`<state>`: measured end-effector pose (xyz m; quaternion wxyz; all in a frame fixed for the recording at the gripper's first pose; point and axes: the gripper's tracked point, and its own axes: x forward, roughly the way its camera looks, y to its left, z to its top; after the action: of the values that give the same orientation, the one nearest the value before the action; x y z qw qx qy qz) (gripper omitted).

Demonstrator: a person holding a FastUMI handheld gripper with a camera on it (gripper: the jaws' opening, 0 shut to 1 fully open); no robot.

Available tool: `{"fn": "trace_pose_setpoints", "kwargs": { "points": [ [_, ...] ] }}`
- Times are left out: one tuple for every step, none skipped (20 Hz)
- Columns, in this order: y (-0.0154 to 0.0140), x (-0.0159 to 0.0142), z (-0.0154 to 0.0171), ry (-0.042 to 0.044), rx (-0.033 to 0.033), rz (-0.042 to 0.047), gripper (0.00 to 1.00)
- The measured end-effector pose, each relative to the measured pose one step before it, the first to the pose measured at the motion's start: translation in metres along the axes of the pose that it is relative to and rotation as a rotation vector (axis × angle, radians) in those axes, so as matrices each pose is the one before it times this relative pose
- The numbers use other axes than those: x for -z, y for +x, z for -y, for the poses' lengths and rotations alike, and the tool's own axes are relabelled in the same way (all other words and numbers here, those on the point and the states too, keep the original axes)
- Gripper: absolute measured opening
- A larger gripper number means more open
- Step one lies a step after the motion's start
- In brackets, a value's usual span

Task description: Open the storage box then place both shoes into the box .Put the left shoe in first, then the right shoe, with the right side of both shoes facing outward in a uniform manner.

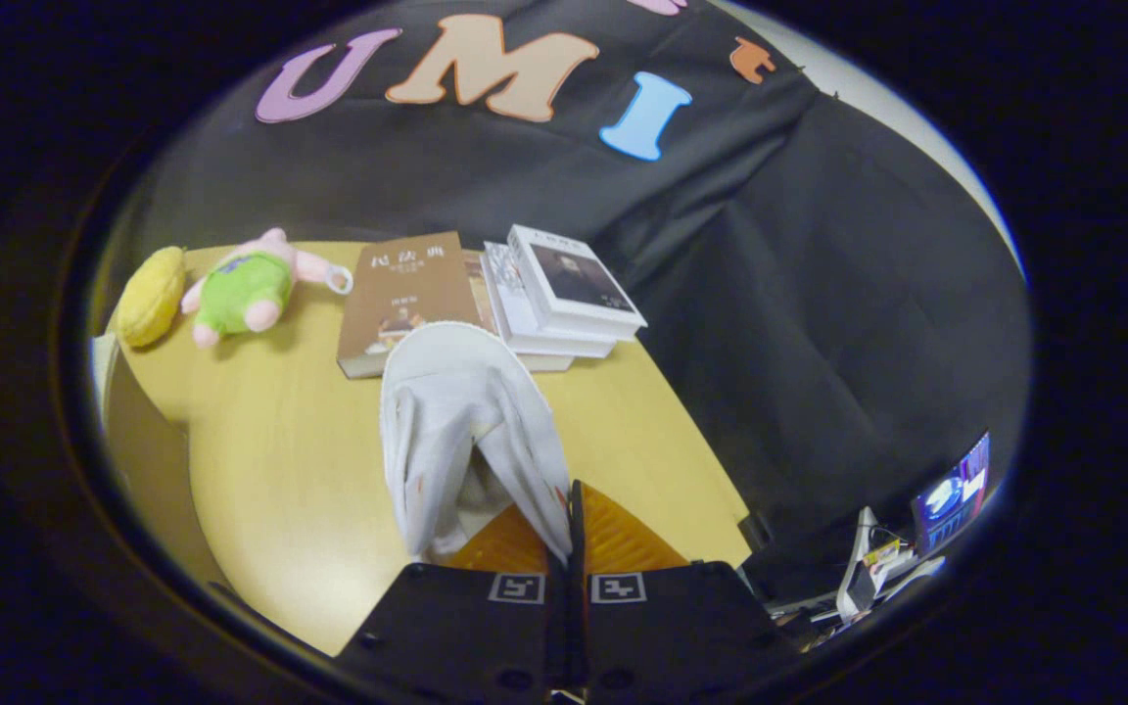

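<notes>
The tool (569,534) pinches the rim of a white shoe (461,431) and holds it above the middle of the counter (260,470), so placing seems underway, not finished.

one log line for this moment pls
stage: carrying shoe | gripper: shut on white shoe, lifted over table | beyond: books, plush toy | box: unseen
</notes>
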<state>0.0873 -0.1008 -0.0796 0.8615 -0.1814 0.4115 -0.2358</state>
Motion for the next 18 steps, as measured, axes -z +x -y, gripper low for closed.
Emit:
{"fn": "trace_pose_setpoints", "kwargs": {
  "points": [
    [-0.01451, -0.01222, -0.00645, -0.00995, -0.00810, 0.02981, 0.03],
    [-0.01666, -0.01272, -0.00835, -0.00928, -0.01458, 0.02474, 0.03],
    [-0.01626, -0.01302, -0.00890, -0.00437, -0.01643, 0.02933, 0.03],
    [-0.01293, -0.01339, -0.00990, 0.00105, -0.01881, 0.02823, 0.03],
    [-0.01368, -0.01161, -0.01112, 0.00470, -0.02162, 0.02251, 0.03],
    [-0.01371, -0.01034, -0.01113, 0.00744, -0.02138, 0.02132, 0.03],
    [-0.01240, -0.00859, -0.01317, 0.00821, -0.02445, 0.01512, 0.03],
    [-0.01222, -0.00639, -0.01380, 0.00672, -0.02479, 0.01611, 0.03],
    [-0.01112, -0.00422, -0.01633, 0.00391, -0.02879, 0.00909, 0.03],
    [-0.00866, -0.00244, -0.01683, 0.00539, -0.02487, 0.01127, 0.03],
    [-0.00790, -0.00220, -0.01853, -0.00247, -0.02886, 0.00608, 0.03],
    [-0.00866, -0.00027, -0.01817, -0.00539, -0.02582, 0.00202, 0.03],
    [-0.00484, 0.00002, -0.01923, -0.00651, -0.02545, 0.00479, 0.03],
    [-0.00169, 0.00147, -0.02034, -0.00505, -0.02851, -0.00421, 0.03],
    [-0.00028, -0.00016, -0.02043, 0.00062, -0.02857, 0.00245, 0.03],
    [-0.00005, 0.00122, -0.02018, 0.01030, -0.02977, -0.00319, 0.03],
    [0.00145, 0.00260, -0.01840, 0.01479, -0.02747, -0.00904, 0.03],
    [0.00294, 0.00377, -0.01602, 0.01552, -0.02384, -0.01008, 0.03]
  ]
}}
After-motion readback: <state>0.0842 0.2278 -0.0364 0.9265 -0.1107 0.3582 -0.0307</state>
